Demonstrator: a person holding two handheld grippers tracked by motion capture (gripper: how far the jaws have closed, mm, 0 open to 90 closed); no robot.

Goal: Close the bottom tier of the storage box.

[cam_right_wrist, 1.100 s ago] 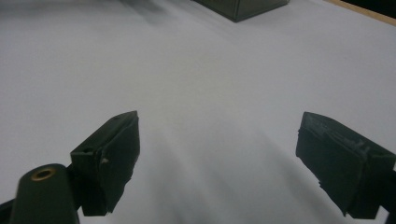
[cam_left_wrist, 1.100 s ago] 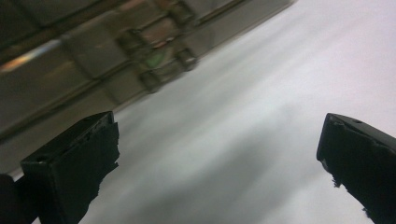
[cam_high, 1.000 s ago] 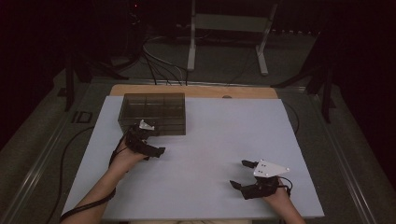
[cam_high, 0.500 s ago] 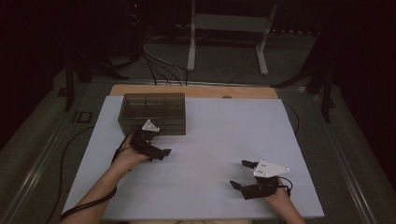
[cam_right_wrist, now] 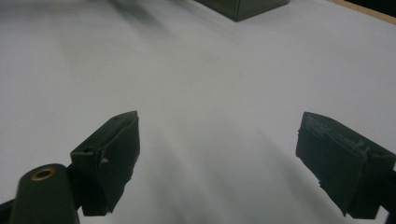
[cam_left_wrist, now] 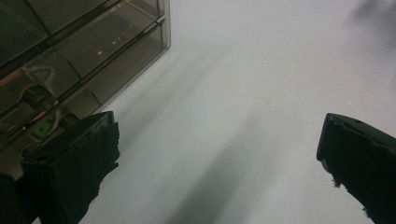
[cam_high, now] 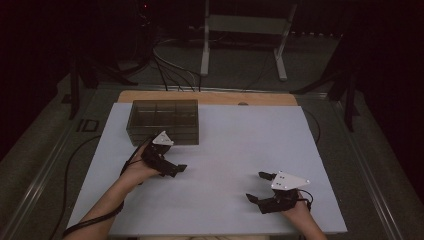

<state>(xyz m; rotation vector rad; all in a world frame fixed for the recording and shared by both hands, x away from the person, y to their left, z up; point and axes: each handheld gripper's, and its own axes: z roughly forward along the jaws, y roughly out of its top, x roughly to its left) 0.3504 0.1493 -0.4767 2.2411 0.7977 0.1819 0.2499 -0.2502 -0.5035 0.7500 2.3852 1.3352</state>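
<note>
The white bench [cam_high: 220, 150] sits in a dark room. Nearest me, my right claw [cam_high: 264, 187] rests low on the bare sheet, jaws spread wide with nothing between them. Farther off, my left claw [cam_high: 172, 167] is open too, just beside the near wall of the smoky clear box [cam_high: 162, 120]. I cannot make out what its compartments hold.

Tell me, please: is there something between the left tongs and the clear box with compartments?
Nothing visible stands between them. The left tongs are open and empty over the bare white table, just in front of the near wall of the clear box. In the left gripper view the box is close beside one jaw.
</note>
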